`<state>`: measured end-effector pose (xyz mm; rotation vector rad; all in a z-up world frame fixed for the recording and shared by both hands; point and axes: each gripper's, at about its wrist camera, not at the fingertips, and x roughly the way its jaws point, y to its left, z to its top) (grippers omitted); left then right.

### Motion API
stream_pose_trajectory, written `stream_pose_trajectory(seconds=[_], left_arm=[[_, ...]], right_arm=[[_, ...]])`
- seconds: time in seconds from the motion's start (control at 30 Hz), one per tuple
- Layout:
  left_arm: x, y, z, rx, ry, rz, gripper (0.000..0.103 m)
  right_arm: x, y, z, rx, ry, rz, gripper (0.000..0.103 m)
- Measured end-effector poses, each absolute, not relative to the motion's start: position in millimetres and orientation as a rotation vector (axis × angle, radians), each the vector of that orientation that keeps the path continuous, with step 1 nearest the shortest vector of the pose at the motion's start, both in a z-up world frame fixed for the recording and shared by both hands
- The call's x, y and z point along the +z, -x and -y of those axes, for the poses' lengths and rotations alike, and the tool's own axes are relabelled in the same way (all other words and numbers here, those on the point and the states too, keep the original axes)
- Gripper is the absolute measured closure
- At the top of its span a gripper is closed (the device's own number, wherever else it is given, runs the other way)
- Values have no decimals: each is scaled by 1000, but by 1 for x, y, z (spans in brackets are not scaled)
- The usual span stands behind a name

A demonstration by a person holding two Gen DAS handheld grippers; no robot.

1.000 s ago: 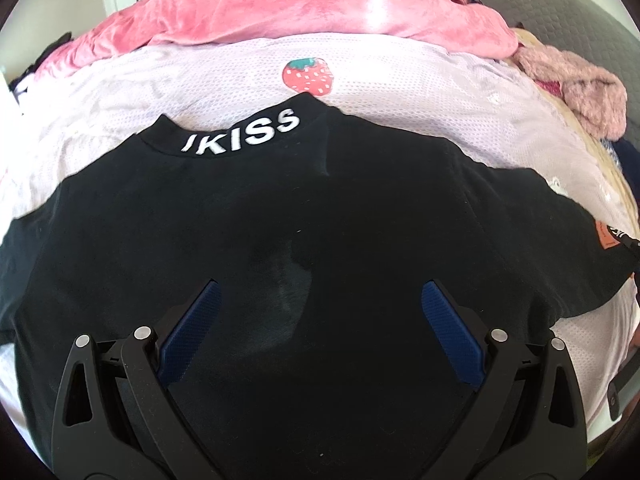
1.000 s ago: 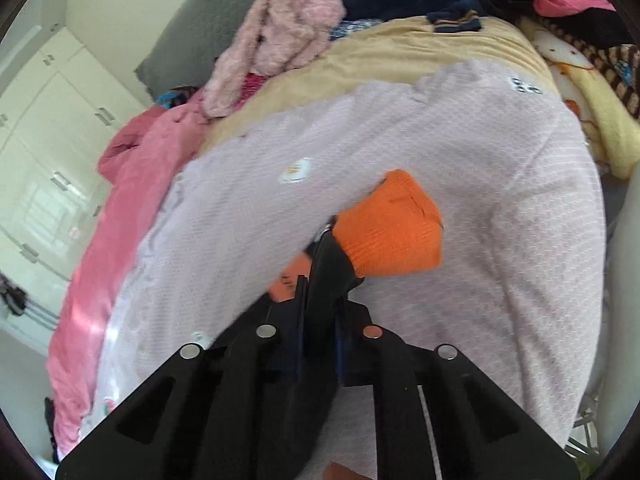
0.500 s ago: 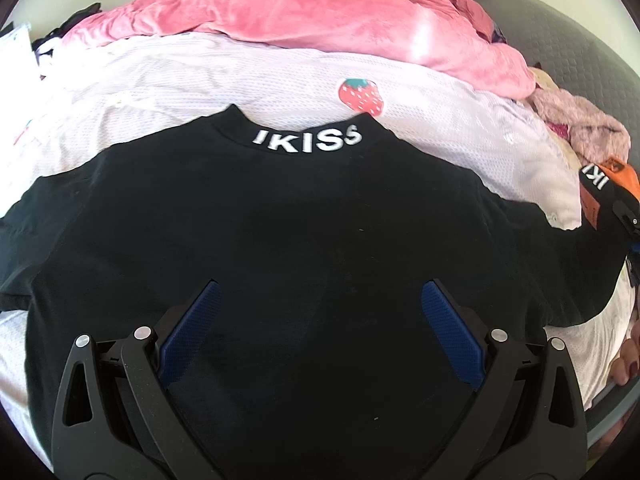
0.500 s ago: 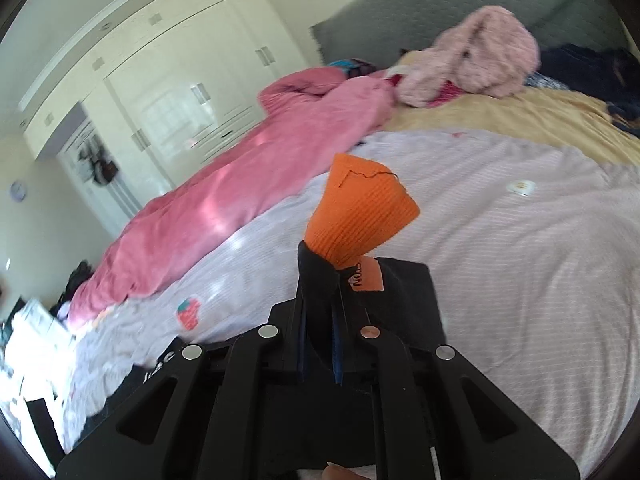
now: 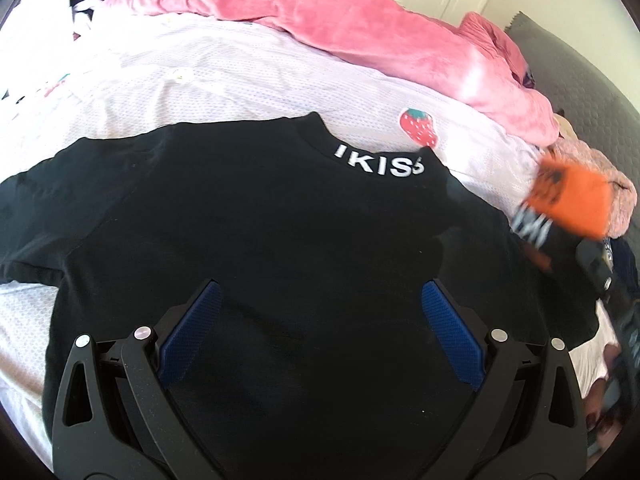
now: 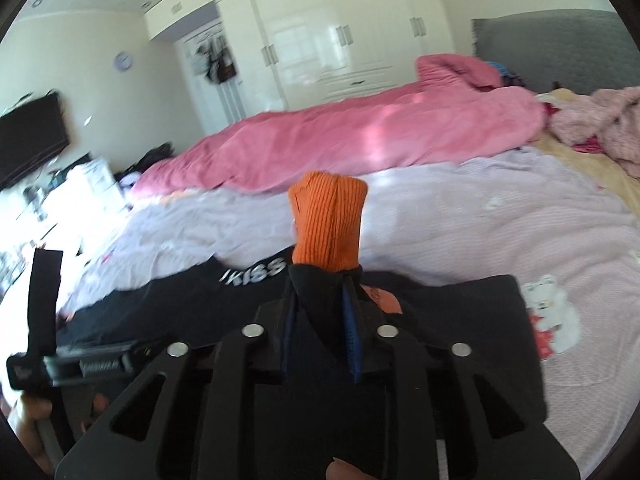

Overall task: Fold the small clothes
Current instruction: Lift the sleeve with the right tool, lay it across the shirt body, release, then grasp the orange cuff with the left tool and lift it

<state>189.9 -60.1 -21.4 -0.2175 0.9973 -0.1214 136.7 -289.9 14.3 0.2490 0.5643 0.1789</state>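
Note:
A black shirt [image 5: 280, 248] with a white-lettered collar [image 5: 378, 162] lies flat on the lilac sheet [image 5: 248, 80]. My left gripper [image 5: 320, 320] hovers open over the shirt's lower body, nothing between its blue pads [image 5: 192, 328]. My right gripper [image 6: 319, 292] has the shirt's sleeve between its jaws, which are opening; the orange cuff [image 6: 328, 220] stands up beyond the tips. In the left wrist view the same cuff [image 5: 568, 200] hangs blurred above the shirt's right shoulder, with the right gripper [image 5: 596, 268] under it.
A pink quilt [image 5: 360, 32] runs along the far side of the bed. Loose pink and yellow clothes [image 6: 600, 128] are piled by the grey headboard [image 6: 560, 52]. White wardrobes [image 6: 340, 40] stand behind. A hand [image 6: 36, 420] holds the left gripper's body at the frame's left.
The right gripper rolled and carried the sleeve inward over the shirt's body; its jaws, tightly shut before, have parted. The left gripper slid left across the shirt, still open.

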Motion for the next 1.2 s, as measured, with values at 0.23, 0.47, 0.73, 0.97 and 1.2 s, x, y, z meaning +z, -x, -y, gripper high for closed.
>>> stream_pose_trajectory(seconds=[0.23, 0.47, 0.73, 0.97, 1.2], left_arm=[[-23, -188, 61, -185, 293, -992, 9], [-33, -191, 105, -320, 273, -1046, 35], [-58, -200, 139, -432, 381, -1164, 55], [-64, -207, 151, -434, 420, -1172, 80], [-47, -199, 148, -493, 396, -1092, 98]], right_arm=[[24, -128, 290, 224, -263, -527, 54], [1, -139, 319, -9, -233, -649, 54], [-14, -140, 348, -132, -287, -702, 54], [-14, -138, 361, -152, -347, -694, 54], [-13, -136, 373, -168, -395, -687, 54]])
